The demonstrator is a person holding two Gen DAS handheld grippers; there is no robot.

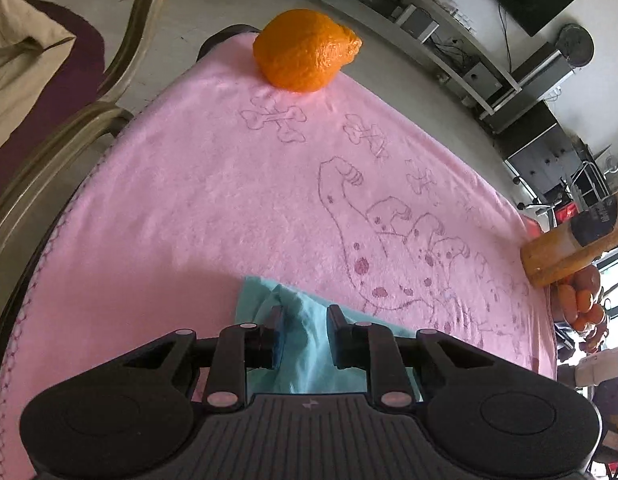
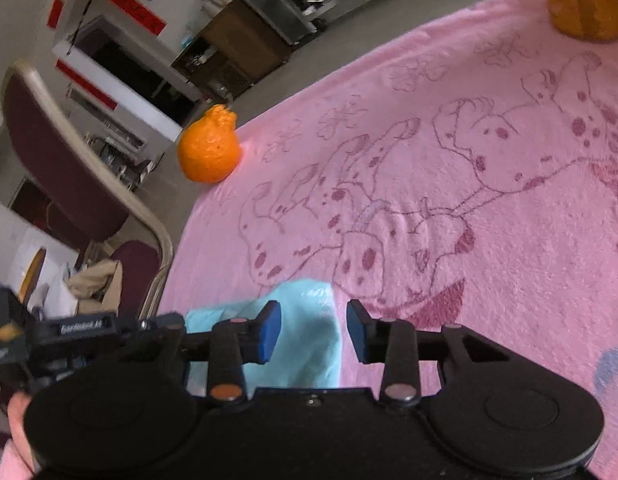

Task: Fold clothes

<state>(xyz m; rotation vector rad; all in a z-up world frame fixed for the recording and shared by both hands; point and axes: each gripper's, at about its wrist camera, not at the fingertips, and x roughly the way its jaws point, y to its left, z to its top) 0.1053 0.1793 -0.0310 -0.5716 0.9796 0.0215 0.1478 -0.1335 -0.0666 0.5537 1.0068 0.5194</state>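
Left gripper parted around teal garment on pink towel, right gripper wide apart above it, unclamped, orange at towel's far edge

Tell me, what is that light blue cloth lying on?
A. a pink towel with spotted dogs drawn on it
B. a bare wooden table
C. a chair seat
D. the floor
A: the light blue cloth rests on the pink towel, whose spotted dog drawings show in both views.
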